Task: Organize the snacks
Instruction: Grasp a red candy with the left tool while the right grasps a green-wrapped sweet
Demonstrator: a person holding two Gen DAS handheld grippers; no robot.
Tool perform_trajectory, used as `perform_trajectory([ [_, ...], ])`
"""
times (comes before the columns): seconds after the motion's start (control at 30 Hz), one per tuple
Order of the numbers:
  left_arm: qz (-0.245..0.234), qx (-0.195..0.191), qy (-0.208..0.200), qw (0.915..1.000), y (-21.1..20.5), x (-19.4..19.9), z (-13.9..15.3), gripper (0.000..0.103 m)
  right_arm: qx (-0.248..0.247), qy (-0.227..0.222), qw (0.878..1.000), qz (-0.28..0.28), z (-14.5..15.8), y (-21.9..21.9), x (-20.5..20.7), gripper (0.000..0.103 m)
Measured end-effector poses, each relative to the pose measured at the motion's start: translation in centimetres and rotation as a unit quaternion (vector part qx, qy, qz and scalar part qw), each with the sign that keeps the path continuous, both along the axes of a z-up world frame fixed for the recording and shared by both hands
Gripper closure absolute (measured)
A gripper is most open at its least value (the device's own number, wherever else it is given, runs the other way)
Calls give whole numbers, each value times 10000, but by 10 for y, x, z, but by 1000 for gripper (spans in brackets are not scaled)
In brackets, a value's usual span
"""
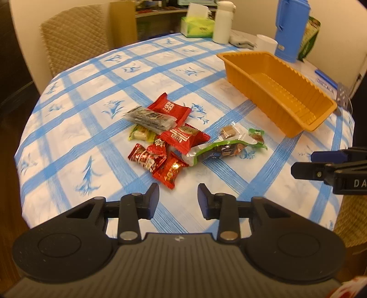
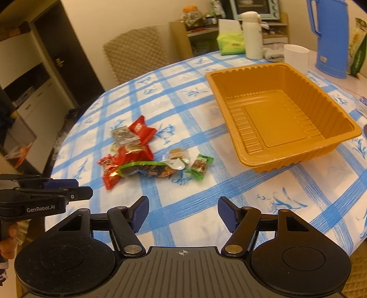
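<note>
Left gripper [image 1: 178,199] hovers above the near table edge, jaws apart with only tablecloth showing between them, nothing held. Right gripper [image 2: 183,214] likewise parted, wider gap, nothing between the pads. Each tool shows at the edge of the other's view — in the right wrist view a bare hand [image 2: 8,240] grips the left tool's handle.

Snack pile [image 1: 165,142] lies on the blue-checked tablecloth [image 1: 91,142] just ahead of the left fingertips. Nearest piece is a red foil candy [image 1: 170,172], beside it a red-and-gold wrapped sweet [image 1: 144,158]. Behind those: a red pouch [image 1: 184,137], a yellow-green wrapped piece [image 1: 140,134], a grey-black long packet [image 1: 150,119] lying over a second red pouch [image 1: 169,107]. To the right of the heap, a long green-edged clear packet [image 1: 220,150] with dark contents, a small brown cube in clear wrap [image 1: 228,132] and a small green-wrapped candy [image 1: 258,136].

Orange plastic tray [image 2: 229,110] sits well apart from the pile, to its right and further back — no snacks in it.

Far edge of table: white bottle [image 1: 223,21], green tissue pack [image 1: 197,26], white cup [image 1: 266,43], blue jug [image 1: 292,27]. Woven chair [image 1: 73,34] behind the table.
</note>
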State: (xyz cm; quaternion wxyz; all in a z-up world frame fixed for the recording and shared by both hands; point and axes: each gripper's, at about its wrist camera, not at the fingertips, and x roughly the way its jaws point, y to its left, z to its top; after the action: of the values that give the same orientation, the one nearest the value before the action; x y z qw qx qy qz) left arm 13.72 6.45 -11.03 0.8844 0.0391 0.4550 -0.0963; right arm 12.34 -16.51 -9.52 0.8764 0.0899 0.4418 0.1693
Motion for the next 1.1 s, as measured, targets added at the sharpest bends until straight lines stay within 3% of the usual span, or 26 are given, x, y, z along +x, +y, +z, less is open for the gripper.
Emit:
perform_trajectory([
  [0.6, -1040, 271, 135, 9941, -2, 53, -29, 80, -194, 179, 9980, -581, -17, 11, 17, 36],
  [1.1, -978, 255, 351, 9943, -2, 65, -40, 82, -226, 205, 9971, -691, -20, 13, 23, 36],
])
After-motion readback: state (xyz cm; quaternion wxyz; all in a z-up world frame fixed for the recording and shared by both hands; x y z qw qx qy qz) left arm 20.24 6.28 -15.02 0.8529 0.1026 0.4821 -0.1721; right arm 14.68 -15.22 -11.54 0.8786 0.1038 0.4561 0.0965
